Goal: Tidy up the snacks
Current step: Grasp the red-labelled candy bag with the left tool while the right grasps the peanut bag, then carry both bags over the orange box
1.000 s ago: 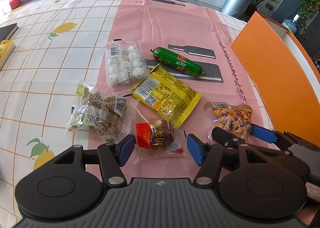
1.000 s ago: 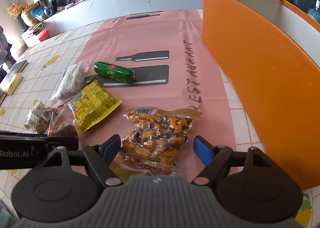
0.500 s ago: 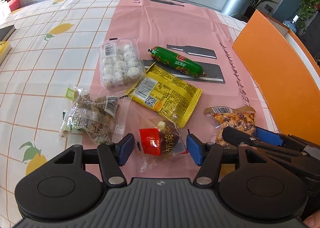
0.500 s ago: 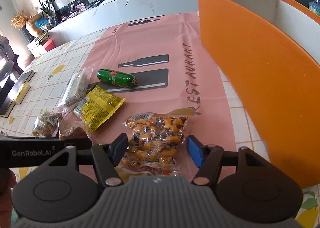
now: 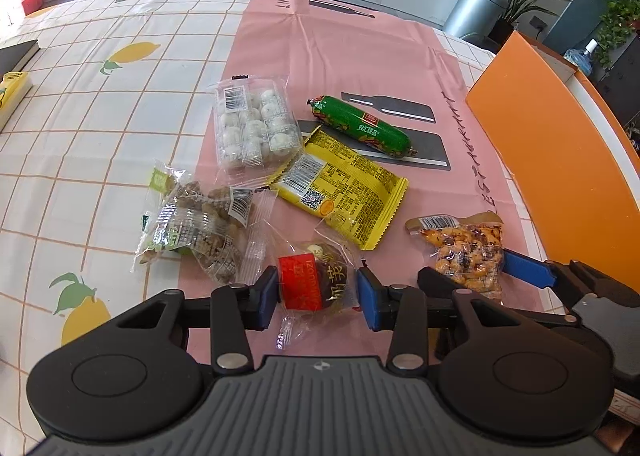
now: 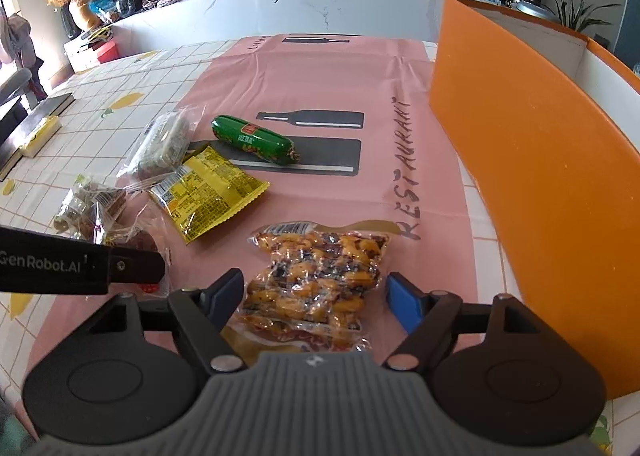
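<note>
My left gripper [image 5: 317, 292] is shut on a dark snack with a red label [image 5: 310, 282] in a clear wrapper, low over the pink mat [image 5: 340, 56]. My right gripper [image 6: 316, 296] straddles a vacuum bag of mixed nuts [image 6: 316, 272]; its jaws are opening and the pads stand just off the bag's sides. In the left wrist view that bag [image 5: 466, 252] lies at the right. Farther back lie a yellow packet [image 5: 340, 192], a green sausage [image 5: 362, 126], a pack of white balls [image 5: 252, 128] and clear bags of brown pieces [image 5: 200, 228].
A tall orange box [image 6: 540, 176] with a white inside stands along the right of the mat. The lemon-print tablecloth [image 5: 100, 116] spreads to the left, with a dark book [image 6: 36, 116] and a yellow block [image 6: 40, 130] near its far left edge. A white counter runs behind.
The left jaws have closed onto the red-labelled snack. The right jaws narrowed around the nut bag, then widened again. Neither hand has shifted much.
</note>
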`<move>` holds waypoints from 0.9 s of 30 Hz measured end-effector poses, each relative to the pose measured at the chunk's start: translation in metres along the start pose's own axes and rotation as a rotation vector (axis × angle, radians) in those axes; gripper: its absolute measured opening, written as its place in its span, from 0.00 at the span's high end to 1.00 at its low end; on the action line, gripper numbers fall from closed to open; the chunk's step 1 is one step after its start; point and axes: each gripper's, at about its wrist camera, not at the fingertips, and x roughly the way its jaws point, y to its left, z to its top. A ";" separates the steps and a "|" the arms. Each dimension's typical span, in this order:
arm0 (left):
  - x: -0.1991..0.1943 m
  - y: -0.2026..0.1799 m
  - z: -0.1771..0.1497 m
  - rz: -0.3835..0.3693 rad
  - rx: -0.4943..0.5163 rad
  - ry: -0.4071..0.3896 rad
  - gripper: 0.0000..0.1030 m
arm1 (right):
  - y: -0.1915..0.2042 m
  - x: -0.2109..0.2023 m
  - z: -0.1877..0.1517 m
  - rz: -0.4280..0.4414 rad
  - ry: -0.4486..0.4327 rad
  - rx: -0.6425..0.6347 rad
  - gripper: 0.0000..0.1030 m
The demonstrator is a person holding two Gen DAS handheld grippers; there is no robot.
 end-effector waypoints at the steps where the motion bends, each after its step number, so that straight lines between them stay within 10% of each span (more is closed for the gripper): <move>1: -0.001 0.001 0.000 -0.004 -0.003 -0.004 0.55 | 0.001 0.002 0.000 -0.002 0.004 -0.009 0.21; 27: -0.016 -0.006 -0.003 -0.063 0.016 -0.032 0.55 | -0.010 -0.020 -0.007 0.078 0.017 0.027 0.28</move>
